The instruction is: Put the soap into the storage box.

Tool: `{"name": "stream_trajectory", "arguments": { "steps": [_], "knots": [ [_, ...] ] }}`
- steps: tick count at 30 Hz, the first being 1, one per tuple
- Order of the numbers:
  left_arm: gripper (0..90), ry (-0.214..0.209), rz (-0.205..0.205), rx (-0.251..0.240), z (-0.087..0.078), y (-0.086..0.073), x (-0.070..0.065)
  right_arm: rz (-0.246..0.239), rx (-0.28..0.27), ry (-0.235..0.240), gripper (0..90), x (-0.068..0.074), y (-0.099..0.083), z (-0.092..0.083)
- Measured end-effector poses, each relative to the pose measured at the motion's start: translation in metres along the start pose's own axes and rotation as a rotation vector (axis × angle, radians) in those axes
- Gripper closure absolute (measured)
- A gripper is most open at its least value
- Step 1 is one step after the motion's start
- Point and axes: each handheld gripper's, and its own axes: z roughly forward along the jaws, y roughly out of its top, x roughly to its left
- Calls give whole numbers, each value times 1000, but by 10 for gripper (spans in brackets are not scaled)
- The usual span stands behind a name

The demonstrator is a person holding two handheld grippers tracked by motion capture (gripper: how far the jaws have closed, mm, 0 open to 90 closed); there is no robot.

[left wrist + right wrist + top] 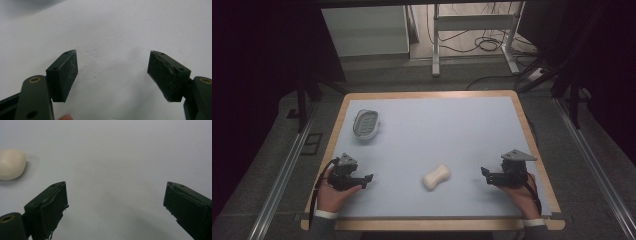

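Two grippers, both empty, w/ a cream soap bar (436,177) lying between them on the pale blue table mat (452,130).
Left gripper (367,180) sits near the mat's front-left corner, held in the person's left hand (334,192); in the left gripper view its jaws stand wide apart w/ bare mat between them, nothing held. Right gripper (484,174) is near the front-right, in the right hand (518,192), pointing inward toward the soap; in the right gripper view its jaws also gape wide, nothing between, and the soap bar (11,164) shows off to the upper left, well apart from the pads. Soap lies closer to the front edge, approx. mid-table, touching neither gripper. Grey-white soap dish (365,124) sits at the far left of the mat, well apart from the soap.
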Motion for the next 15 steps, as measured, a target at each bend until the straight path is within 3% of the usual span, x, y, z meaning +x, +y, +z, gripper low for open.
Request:
{"name": "stream_trajectory", "arguments": {
  "steps": [7,10,15],
  "knots": [
    [248,9,-13,-12,-5,0,2,6,-2,15,50,-4,-1,0],
    [248,14,-10,-9,-7,0,2,42,-10,19,50,-5,0,-1],
    [248,9,-4,-16,-10,-1,-1,47,-26,12,50,-6,1,-4]
  ]
}}
